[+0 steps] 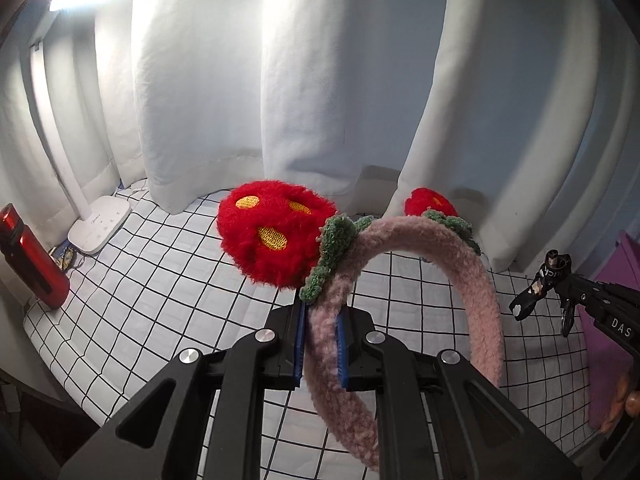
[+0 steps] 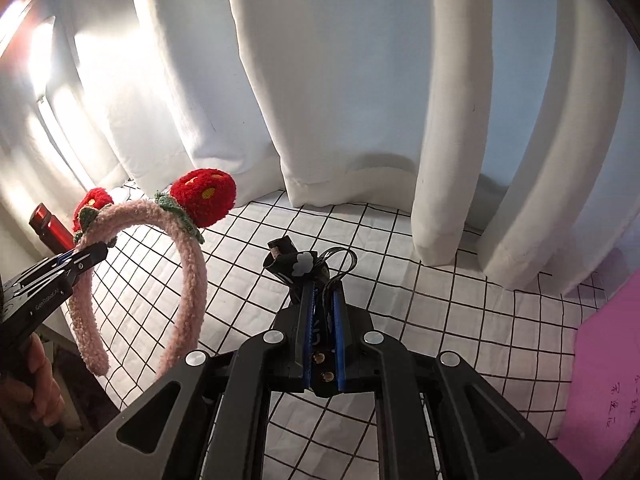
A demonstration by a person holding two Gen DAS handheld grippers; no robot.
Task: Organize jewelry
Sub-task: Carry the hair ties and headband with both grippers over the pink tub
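— Left gripper is clamped on the pink headband, and we hold it in the air above the checked cloth.

— And our right gripper?

— Closed on a small black strap with wire loops — also held off the cloth.

— How will the headband handle?

— Light and fuzzy, we judge, springy in its arc. The plush strawberries make it top-heavy, so we'd grip the band itself just below them, never the soft fruit.
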